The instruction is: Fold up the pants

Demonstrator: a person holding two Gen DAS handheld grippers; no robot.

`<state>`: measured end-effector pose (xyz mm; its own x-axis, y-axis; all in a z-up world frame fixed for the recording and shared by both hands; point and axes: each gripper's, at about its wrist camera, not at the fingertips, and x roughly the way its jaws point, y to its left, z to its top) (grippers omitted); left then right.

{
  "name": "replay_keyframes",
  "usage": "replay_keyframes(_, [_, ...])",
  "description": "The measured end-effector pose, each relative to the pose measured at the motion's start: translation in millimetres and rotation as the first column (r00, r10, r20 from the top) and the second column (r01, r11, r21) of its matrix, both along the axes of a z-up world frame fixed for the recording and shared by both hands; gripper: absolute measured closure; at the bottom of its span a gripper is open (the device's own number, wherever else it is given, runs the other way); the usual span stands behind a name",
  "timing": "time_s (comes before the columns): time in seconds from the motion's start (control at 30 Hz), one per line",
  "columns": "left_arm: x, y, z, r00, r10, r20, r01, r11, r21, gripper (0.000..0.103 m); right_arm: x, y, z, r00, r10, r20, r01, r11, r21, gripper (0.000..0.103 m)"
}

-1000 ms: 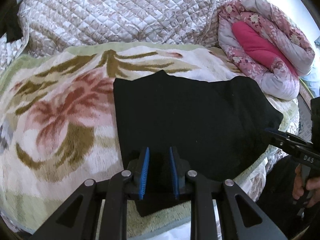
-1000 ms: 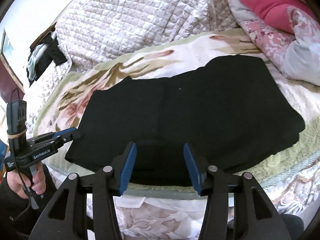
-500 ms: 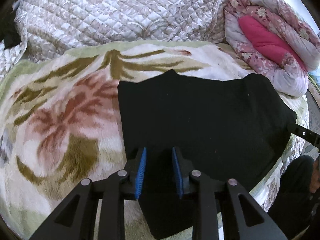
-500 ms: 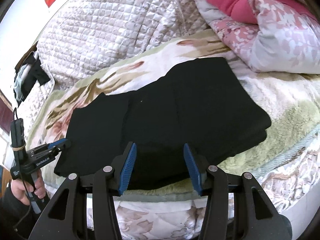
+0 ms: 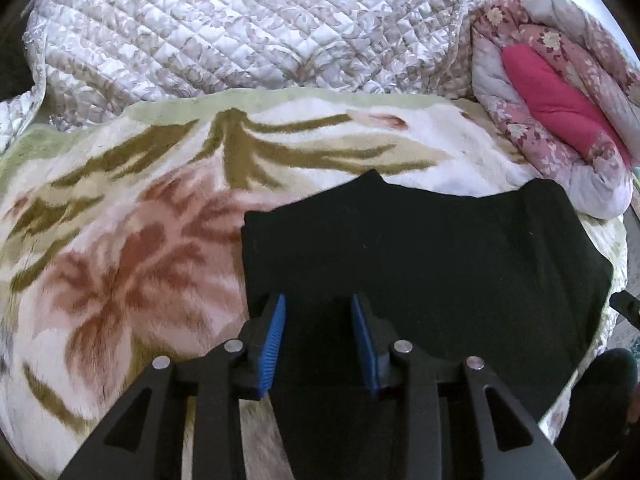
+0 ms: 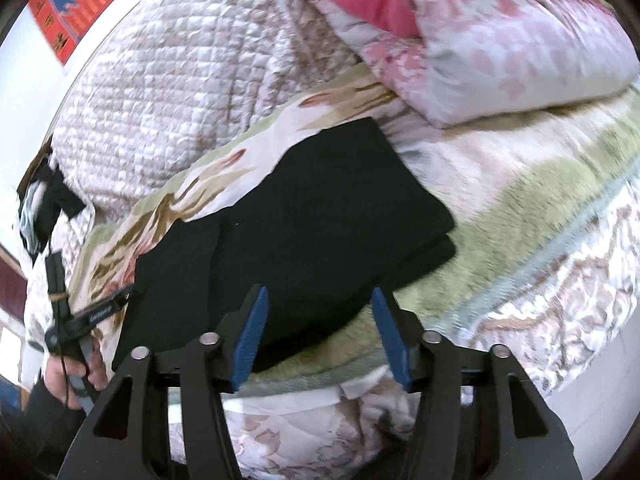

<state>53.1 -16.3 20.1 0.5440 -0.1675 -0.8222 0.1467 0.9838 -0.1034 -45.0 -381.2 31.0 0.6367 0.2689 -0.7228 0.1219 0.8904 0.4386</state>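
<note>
The black pants [image 5: 420,260] lie folded into a thick rectangle on the floral blanket [image 5: 120,240]. My left gripper [image 5: 318,308] hovers over their near left corner. Its jaws are opening, with dark cloth showing between the blue pads [image 5: 274,340] but not pressed. My right gripper [image 6: 320,300] is over the pants' [image 6: 320,220] near edge toward the right end. Its jaws are opening too, with cloth below them and nothing pinched. In the right wrist view the left gripper [image 6: 100,312] shows at the pants' left end, held by a hand [image 6: 72,364].
A quilted bedspread [image 5: 240,32] is piled behind the blanket. A rolled pink floral duvet [image 5: 560,92] lies at the right, close to the pants' far corner. The bed's edge runs just under the grippers. Dark clothes [image 6: 52,208] hang at the left, below a wall poster [image 6: 72,4].
Both pairs of jaws have widened. The left gripper came in closer over the pants' corner. The right gripper slid toward the pants' right end and rolled, so its view now tilts.
</note>
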Motion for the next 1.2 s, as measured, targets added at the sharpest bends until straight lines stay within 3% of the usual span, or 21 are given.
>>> replay_keyframes(0.27, [-50,-6,9,1.0,-0.026,-0.01,0.025,0.999,-0.031,0.066,7,-22,-17,0.995,-0.086,-0.045,0.091,0.986,0.14,0.046])
replay_keyframes(0.43, [-70,-13,7,0.999,-0.047,-0.011,0.046,0.999,-0.025,0.065,22,-32,-24,0.987,-0.133,-0.084,0.148,0.969,0.199,0.04])
replay_keyframes(0.57, [-72,-12,7,0.999,-0.042,-0.016,0.042,0.998,-0.036,0.065,28,-36,-22,0.981,-0.181,-0.073,0.193,0.957,0.216,0.039])
replay_keyframes(0.7, [-73,-13,7,0.999,-0.041,-0.016,0.041,0.999,-0.035,0.065,20,-34,-10,0.979,-0.202,0.015,0.193,0.954,0.231,0.038])
replay_keyframes(0.8, [-72,-12,6,0.999,-0.039,-0.016,0.039,0.999,-0.038,0.065,29,-37,-21,0.978,-0.204,-0.042,0.208,0.948,0.242,0.038])
replay_keyframes(0.97, [-71,-11,6,0.999,-0.044,-0.015,0.043,0.998,-0.036,0.063,45,-38,-21,0.978,-0.204,-0.052,0.211,0.954,0.212,0.062])
replay_keyframes(1.0, [-71,-12,6,0.999,-0.043,-0.016,0.043,0.998,-0.037,0.063,48,-37,-18,0.979,-0.196,-0.048,0.202,0.956,0.212,0.072])
replay_keyframes(1.2, [-71,-10,8,0.999,-0.035,-0.02,0.034,0.998,-0.044,0.063,54,-18,21,0.992,-0.112,0.051,0.102,0.98,0.171,0.079])
